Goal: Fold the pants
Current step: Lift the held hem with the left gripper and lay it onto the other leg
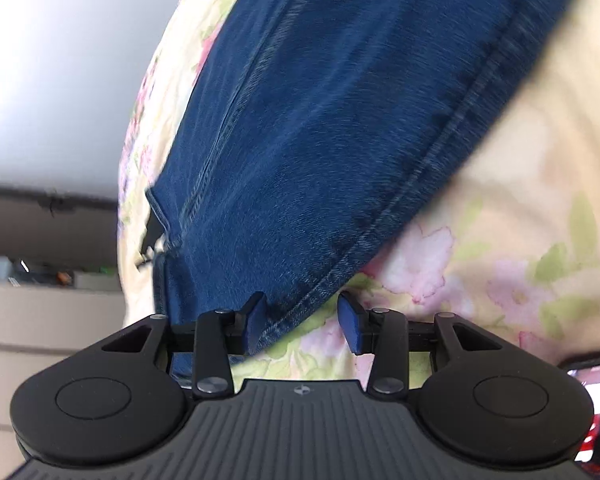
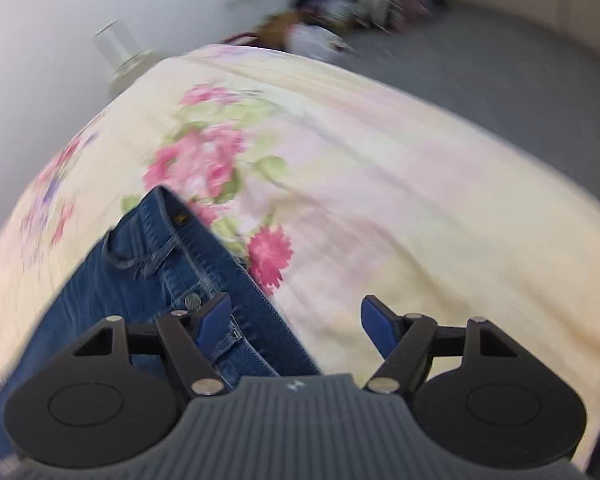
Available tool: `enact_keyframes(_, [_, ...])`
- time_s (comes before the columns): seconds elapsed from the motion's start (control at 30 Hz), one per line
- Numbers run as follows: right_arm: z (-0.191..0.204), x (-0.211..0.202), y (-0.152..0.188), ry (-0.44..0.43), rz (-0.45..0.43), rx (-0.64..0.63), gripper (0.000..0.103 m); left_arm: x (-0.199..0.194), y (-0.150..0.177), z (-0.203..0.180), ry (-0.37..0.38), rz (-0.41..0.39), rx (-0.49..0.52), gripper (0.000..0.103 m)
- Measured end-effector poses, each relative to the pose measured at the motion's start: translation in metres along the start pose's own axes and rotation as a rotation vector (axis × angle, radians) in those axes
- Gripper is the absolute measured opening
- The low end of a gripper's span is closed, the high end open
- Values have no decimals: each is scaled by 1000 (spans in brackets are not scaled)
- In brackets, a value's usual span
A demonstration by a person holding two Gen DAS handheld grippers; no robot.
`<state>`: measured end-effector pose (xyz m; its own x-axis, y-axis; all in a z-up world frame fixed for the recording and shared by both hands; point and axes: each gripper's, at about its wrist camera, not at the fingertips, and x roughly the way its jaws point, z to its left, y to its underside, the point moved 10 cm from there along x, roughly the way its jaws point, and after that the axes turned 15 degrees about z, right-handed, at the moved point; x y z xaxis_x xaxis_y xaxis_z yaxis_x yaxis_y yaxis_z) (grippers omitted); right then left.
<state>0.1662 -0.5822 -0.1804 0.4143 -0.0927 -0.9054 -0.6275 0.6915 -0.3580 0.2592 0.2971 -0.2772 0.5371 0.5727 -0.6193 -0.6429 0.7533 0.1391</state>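
Dark blue denim pants (image 1: 312, 120) lie on a cream floral bedspread (image 1: 520, 240). In the left wrist view a stitched, folded edge of the pants runs diagonally and ends between my fingers. My left gripper (image 1: 304, 320) is open, its blue pads on either side of that edge. In the right wrist view the waistband end of the pants (image 2: 168, 264), with its metal button (image 2: 192, 301), lies at the lower left. My right gripper (image 2: 296, 320) is open wide; its left finger sits over the waistband, its right finger over bare bedspread (image 2: 380, 184).
The bed edge drops to a grey floor (image 2: 520, 92) on the right. A clear glass object (image 2: 118, 52) stands beyond the bed by a pale wall. Blurred clutter (image 2: 340, 12) lies at the far end. Pale drawers (image 1: 40, 320) show at left.
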Motion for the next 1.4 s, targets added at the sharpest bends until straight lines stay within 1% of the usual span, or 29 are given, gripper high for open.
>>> enact_keyframes(0.03, [8, -5, 2, 25, -20, -112, 69, 0, 0, -3, -26, -1, 26, 49])
enact_keyframes(0.1, [24, -14, 11, 47, -36, -342, 68, 0, 0, -11, -83, -5, 88, 49])
enact_keyframes(0.13, [30, -16, 18, 54, -24, -431, 68, 0, 0, -14, -109, -5, 117, 49])
enact_keyframes(0.17, [33, -18, 26, 66, 2, -518, 65, 0, -1, -16, -126, -2, 136, 48])
enact_keyframes(0.2, [36, -18, 34, 73, 33, -588, 53, 2, -1, -18, -131, 8, 144, 43])
enact_keyframes(0.27, [41, -17, 49, 77, 85, -703, 40, 1, -3, -21, -112, 35, 127, 25])
enact_keyframes(0.3, [44, -16, 57, 76, 103, -755, 37, -2, -5, -20, -107, 38, 98, 9])
enact_keyframes(0.33, [47, -16, 63, 79, 112, -805, 37, -5, -6, -15, -100, 34, 56, 3])
enact_keyframes(0.43, [58, -15, 84, 98, 134, -965, 33, -17, -6, 13, -35, 12, -134, 2])
enact_keyframes(0.5, [63, -14, 98, 99, 173, -1079, 32, -30, -4, 40, 28, -13, -311, 2])
enact_keyframes(0.6, [64, -6, 113, 139, 244, -1225, 32, -48, -2, 75, 121, -36, -543, 2])
enact_keyframes(0.67, [64, 0, 115, 157, 288, -1296, 32, -53, -3, 94, 176, -26, -651, 3])
enact_keyframes(0.73, [64, 6, 117, 166, 332, -1386, 32, -59, -4, 103, 220, -1, -732, 3])
enact_keyframes(0.8, [63, 12, 124, 159, 411, -1489, 32, -62, -5, 108, 239, 29, -778, 3])
enact_keyframes(0.87, [62, 17, 131, 175, 447, -1629, 32, -62, -9, 112, 235, 67, -798, 3])
enact_keyframes(0.9, [62, 19, 136, 168, 466, -1701, 32, -64, -8, 109, 231, 90, -803, 3])
enact_keyframes(0.97, [62, 23, 143, 154, 485, -1814, 32, -65, -7, 108, 226, 140, -813, 3])
enact_keyframes(1.03, [63, 28, 150, 121, 476, -1929, 32, -68, -8, 106, 215, 183, -818, 3])
enact_keyframes(1.07, [62, 31, 153, 99, 479, -1979, 32, -61, -9, 108, 210, 209, -822, 3])
enact_keyframes(1.13, [59, 40, 156, 60, 497, -2037, 32, -63, -11, 109, 194, 247, -825, 3])
enact_keyframes(1.17, [56, 46, 156, 38, 512, -2059, 33, -66, -11, 108, 186, 263, -826, 3])
enact_keyframes(1.23, [48, 56, 158, 7, 527, -2117, 42, -69, -12, 109, 173, 290, -827, 3])
enact_keyframes(1.27, [43, 61, 161, -7, 523, -2156, 52, -69, -13, 109, 166, 305, -825, 3])
enact_keyframes(1.3, [37, 64, 165, -18, 515, -2197, 60, -70, -13, 109, 158, 317, -820, 3])
enact_keyframes(1.33, [33, 67, 169, -22, 493, -2230, 61, -73, -13, 108, 151, 329, -815, 3])
enact_keyframes(1.4, [29, 74, 174, -32, 431, -2252, 61, -77, -14, 107, 142, 346, -810, 3])
